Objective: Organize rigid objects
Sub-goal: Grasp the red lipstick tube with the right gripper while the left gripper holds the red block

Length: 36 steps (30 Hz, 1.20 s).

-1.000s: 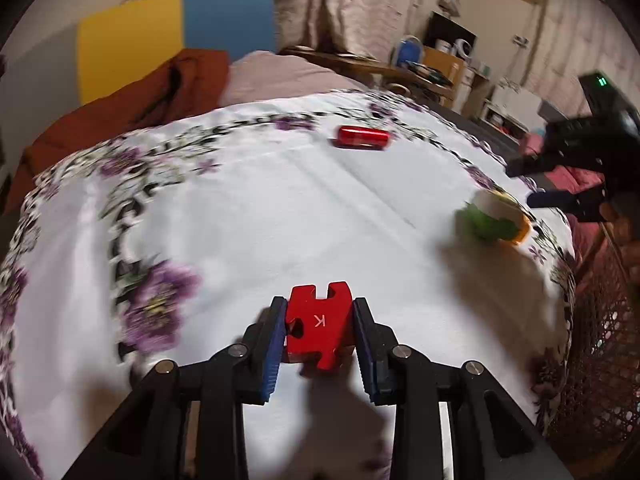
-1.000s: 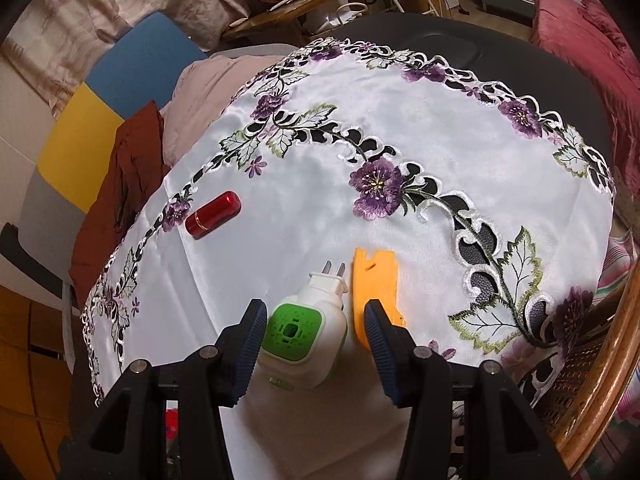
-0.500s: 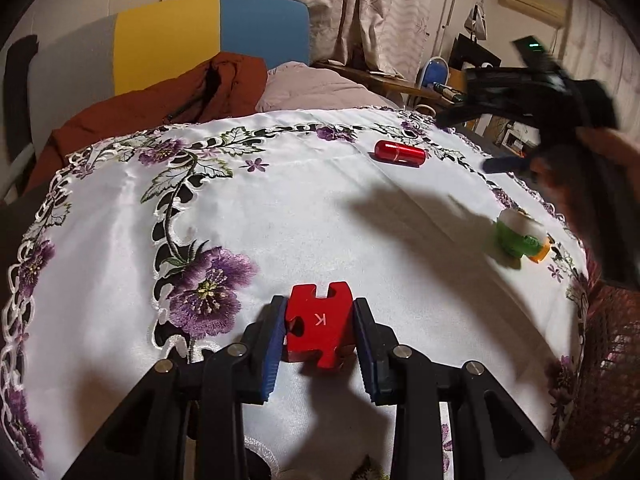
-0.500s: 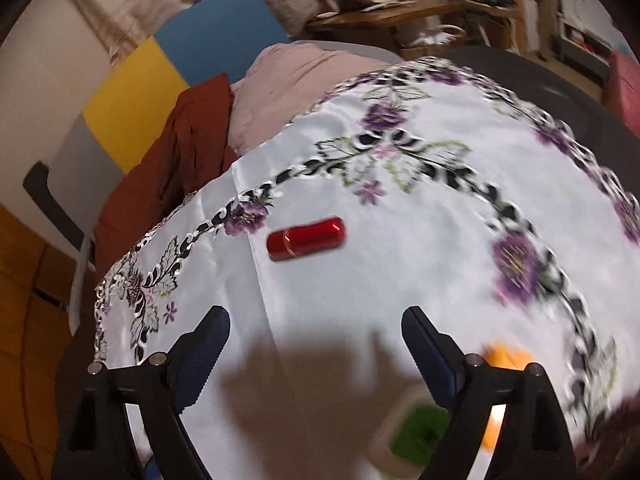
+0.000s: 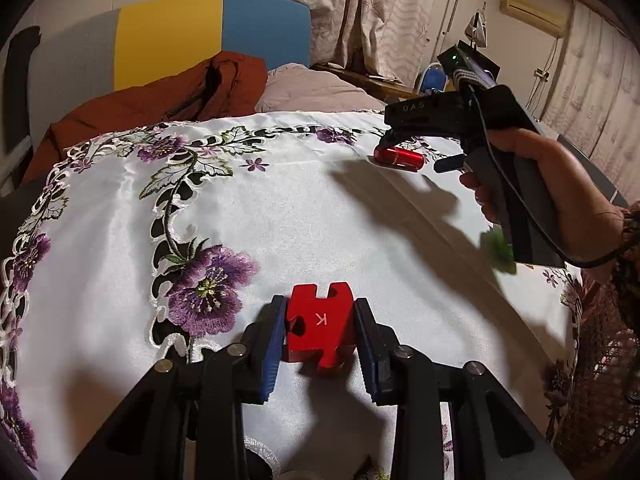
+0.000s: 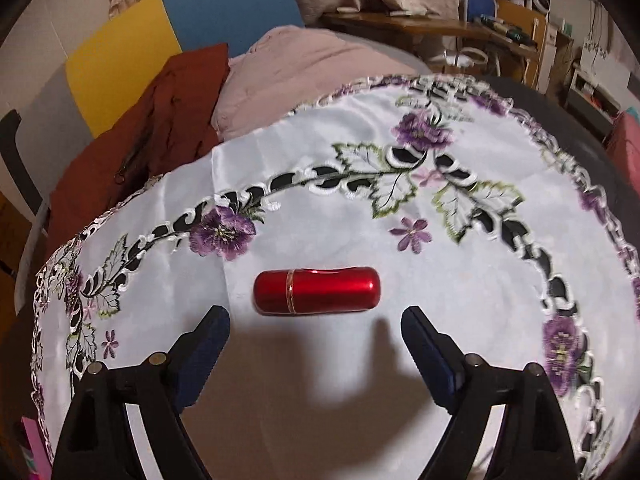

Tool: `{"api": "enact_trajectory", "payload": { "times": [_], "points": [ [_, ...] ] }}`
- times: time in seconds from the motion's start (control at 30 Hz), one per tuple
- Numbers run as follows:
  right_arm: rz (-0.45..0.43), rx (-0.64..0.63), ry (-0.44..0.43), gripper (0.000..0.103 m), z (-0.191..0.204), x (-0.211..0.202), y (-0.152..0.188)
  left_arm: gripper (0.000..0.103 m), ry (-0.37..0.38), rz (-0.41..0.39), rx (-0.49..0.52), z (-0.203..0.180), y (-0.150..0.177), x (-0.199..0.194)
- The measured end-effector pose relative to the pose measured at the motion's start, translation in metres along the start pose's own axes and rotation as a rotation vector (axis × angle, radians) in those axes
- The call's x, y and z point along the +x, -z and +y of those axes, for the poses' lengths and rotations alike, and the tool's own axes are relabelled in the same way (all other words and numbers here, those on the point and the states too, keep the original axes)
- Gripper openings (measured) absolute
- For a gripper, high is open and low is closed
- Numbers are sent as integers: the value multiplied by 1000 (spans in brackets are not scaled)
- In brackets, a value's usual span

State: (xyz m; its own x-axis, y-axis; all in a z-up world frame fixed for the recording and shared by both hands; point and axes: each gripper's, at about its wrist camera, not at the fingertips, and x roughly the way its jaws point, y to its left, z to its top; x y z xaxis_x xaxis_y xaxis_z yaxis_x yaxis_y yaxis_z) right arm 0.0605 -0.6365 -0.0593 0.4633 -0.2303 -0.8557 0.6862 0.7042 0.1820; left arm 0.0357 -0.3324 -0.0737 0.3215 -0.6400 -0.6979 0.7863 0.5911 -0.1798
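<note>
A red puzzle-shaped block point(image 5: 320, 328) marked K rests on the white embroidered tablecloth point(image 5: 280, 220), and my left gripper point(image 5: 320, 305) is shut on it, blue pads pressed to both sides. A glossy red cylinder point(image 6: 316, 291) with a gold band lies crosswise on the cloth. Just short of it, my right gripper point(image 6: 315, 314) hovers open, jaws wide, nothing between them. The left wrist view shows that cylinder point(image 5: 400, 158) at the far right, under the right gripper in a person's hand point(image 5: 560, 200). A blurred green plug-in device point(image 5: 498, 248) lies partly hidden behind the handle.
A chair back point(image 5: 180, 36) in grey, yellow and blue stands behind the table, with a rust-brown jacket point(image 5: 160, 104) and a pink cushion point(image 6: 288, 68) against it. Wicker point(image 5: 592, 380) borders the table's right edge. Cluttered shelves point(image 6: 520, 12) stand beyond.
My right gripper let go of the green plug-in device, opened wide and moved across the table to the red cylinder. The left gripper has stayed shut on the red block.
</note>
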Motion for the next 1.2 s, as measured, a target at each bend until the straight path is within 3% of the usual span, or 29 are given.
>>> {"api": "enact_trajectory", "payload": {
  "times": [0.3,0.4,0.5,0.53,0.6,0.8,0.87,0.93,1.03,1.2],
  "points": [
    [-3,-51,13,87,6,11,-3,34,-4,-1,4,-1,0,0],
    [-7,-52,20,75,5,12,-4,34,-6,-1,5,-1,0,0],
    [-5,-30,-12,71,1,13,-2,34,-9,-1,7,-1,0,0],
    [-5,-21,-17,57,0,13,-2,34,-10,-1,8,-1,0,0],
    [3,-16,-22,47,-1,13,-2,34,-12,-1,9,-2,0,0],
    [27,-40,-23,49,9,9,3,34,-17,-2,10,-2,0,0],
    [7,-45,-5,56,12,0,3,34,-19,-3,11,-3,0,0],
    [-62,-92,28,72,18,-12,0,34,-19,-3,11,-3,0,0],
    [-127,-161,62,72,26,-19,-9,34,-16,-3,8,-2,0,0],
    [-99,-288,79,72,37,0,-18,34,-11,-3,4,-1,0,0]
  ]
}}
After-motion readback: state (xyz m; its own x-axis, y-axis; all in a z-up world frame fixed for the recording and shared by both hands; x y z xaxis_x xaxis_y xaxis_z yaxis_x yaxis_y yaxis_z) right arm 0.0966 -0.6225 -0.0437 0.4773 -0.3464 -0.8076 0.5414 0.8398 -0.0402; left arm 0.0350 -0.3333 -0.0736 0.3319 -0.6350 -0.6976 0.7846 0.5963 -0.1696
